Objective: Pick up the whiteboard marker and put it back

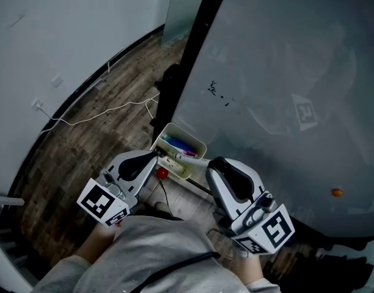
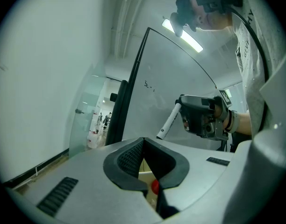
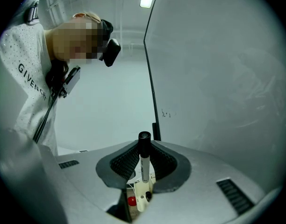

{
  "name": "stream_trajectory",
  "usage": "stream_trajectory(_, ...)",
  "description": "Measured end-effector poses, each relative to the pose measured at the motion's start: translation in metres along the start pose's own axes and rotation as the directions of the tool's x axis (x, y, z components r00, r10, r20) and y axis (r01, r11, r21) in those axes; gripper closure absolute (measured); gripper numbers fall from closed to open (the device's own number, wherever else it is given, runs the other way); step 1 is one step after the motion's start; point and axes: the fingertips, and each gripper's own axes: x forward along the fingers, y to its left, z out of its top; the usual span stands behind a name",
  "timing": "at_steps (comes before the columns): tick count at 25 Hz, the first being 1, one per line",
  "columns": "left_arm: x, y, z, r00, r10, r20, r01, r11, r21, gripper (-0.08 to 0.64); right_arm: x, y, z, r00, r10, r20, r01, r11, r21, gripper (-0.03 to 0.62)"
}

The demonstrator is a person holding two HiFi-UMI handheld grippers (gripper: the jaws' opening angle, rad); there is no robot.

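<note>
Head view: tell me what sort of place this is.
Probably an office or meeting room: a large standing whiteboard, a tray of markers at its foot, and a strip light on the ceiling.

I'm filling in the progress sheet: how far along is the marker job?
Done: the whiteboard marker is picked up, clamped between the right gripper's pads. In hand: it is held close by the tray, where other markers lie. Left: lowering it into the tray and letting go. The left gripper is shut and empty, beside the tray.
</note>
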Motion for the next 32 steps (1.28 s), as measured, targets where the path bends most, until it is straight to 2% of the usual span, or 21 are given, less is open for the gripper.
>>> stream_trajectory(11,-0.010,0.007,-0.009,0.999,0.038,-0.031,-0.039,0.999,-0.025,0.545,0.003,0.001,-0.018,0.998,-0.008,-0.070,0.007,1.000,-0.021,0.514)
stream_trajectory(22,-0.019,0.016,-0.019,0.995,0.082,-0.064,-0.084,0.996,-0.038,0.545,0.005,-0.004,-0.053,0.992,0.007,-0.128,-0.006,1.000,0.009,0.514)
stream_trajectory(32,-0.029,0.020,-0.031,0.989,0.110,-0.096,-0.115,0.992,-0.056,0.545,0.015,-0.005,-0.072,0.991,0.005,-0.133,-0.002,1.000,0.023,0.514)
